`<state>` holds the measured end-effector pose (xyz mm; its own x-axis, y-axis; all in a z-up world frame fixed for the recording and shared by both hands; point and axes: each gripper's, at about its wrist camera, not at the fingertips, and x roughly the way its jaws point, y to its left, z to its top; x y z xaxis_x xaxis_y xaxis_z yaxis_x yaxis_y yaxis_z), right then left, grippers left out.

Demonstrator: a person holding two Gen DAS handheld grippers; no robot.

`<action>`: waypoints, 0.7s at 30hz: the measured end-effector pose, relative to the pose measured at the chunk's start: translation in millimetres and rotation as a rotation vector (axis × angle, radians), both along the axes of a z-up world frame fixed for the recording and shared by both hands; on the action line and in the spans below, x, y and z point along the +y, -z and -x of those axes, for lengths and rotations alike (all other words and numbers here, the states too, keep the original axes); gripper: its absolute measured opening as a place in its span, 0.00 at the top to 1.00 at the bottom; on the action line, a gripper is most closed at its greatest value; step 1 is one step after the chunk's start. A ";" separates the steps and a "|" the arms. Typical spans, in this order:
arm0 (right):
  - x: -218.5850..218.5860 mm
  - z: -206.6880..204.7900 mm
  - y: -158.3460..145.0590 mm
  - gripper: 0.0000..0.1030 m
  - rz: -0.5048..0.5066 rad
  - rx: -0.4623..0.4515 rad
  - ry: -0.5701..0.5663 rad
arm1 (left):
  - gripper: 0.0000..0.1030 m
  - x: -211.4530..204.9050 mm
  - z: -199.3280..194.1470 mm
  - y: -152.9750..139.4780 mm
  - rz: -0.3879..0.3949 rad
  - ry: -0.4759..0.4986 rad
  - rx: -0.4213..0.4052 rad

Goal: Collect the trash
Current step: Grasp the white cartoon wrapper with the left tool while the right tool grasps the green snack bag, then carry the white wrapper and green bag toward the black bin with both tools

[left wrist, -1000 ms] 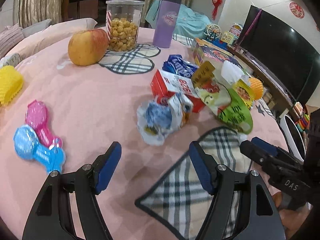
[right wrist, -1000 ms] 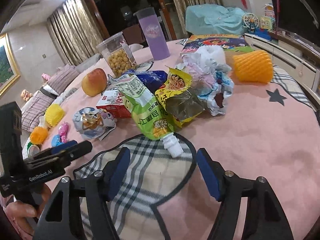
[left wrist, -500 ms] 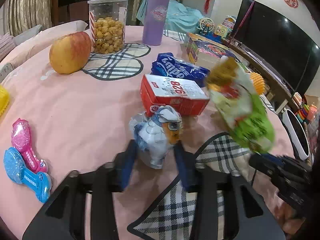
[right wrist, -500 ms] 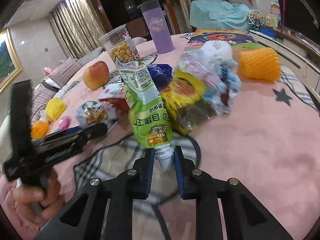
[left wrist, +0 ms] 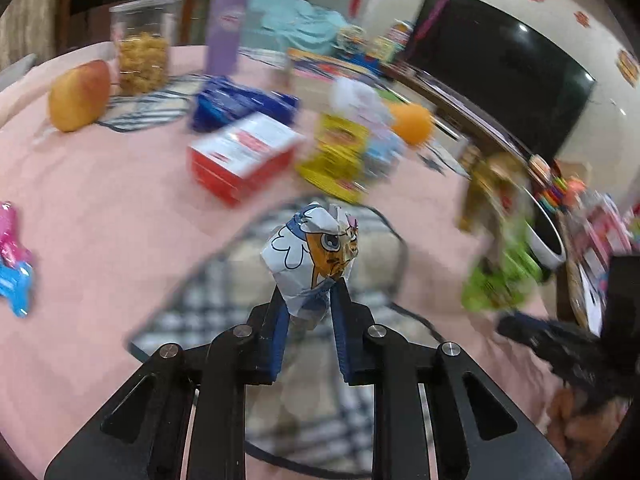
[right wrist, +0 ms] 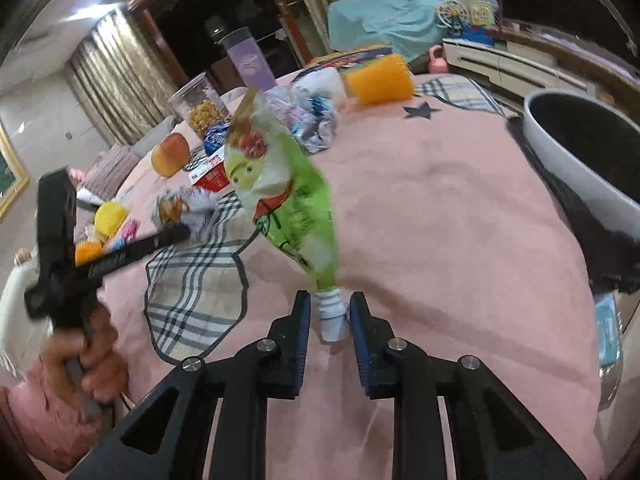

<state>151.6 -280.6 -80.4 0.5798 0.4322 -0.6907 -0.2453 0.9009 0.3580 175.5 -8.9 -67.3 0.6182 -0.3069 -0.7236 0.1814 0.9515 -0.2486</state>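
The left gripper (left wrist: 307, 300) pinches a crumpled white cartoon-printed wrapper (left wrist: 316, 256) between its blue pads; its jaws have just been closing, and the wrapper stands up from them above the plaid patch (left wrist: 224, 280) of the pink tabletop (left wrist: 100, 208). Around it in the left wrist view, a red-and-white carton (left wrist: 244, 156) lies at 11 o'clock, a blue snack bag (left wrist: 236, 102) beyond it, an apple (left wrist: 80, 96) at 10 o'clock, and a yellow packet (left wrist: 340, 152) at 12 o'clock, all blurred. The right gripper (right wrist: 330, 316) has the white spout of a green drink pouch (right wrist: 288, 204) between its pads; its jaws have just been opening a little, the left pad stands slightly off the spout, and whether the pads press on it I cannot tell. The pouch rises from the jaws toward 11 o'clock over the tabletop. A white bin with a dark inside (right wrist: 576, 152) stands at 2 o'clock in the right wrist view, beside the tabletop's edge. An orange spiky ball (right wrist: 378, 80) lies at 12 o'clock with crumpled wrappers (right wrist: 316, 120) just beside it. At 9 o'clock a hand (right wrist: 86, 356) grips the other gripper's handle.
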 end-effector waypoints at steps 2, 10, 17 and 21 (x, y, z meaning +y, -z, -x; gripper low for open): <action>1.7 -2.8 -1.3 0.50 -0.003 -0.015 -0.002 | 0.82 -11.0 7.5 0.2 -0.002 0.030 0.000; -6.0 -19.8 -10.3 0.36 0.046 -0.047 0.081 | 0.82 -22.6 15.0 -3.7 -0.004 0.057 0.008; -11.2 -18.3 -29.3 0.36 0.070 -0.151 0.112 | 0.82 -26.4 7.4 -1.6 0.004 0.061 0.019; 2.6 -38.0 -28.1 0.52 0.102 -0.159 0.065 | 0.82 -32.2 5.0 -2.5 0.003 0.079 0.021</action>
<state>189.6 -278.0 -52.3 0.7096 0.3230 -0.6262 -0.2318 0.9463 0.2254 170.5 -41.1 -64.7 0.5771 -0.3565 -0.7348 0.2505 0.9336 -0.2562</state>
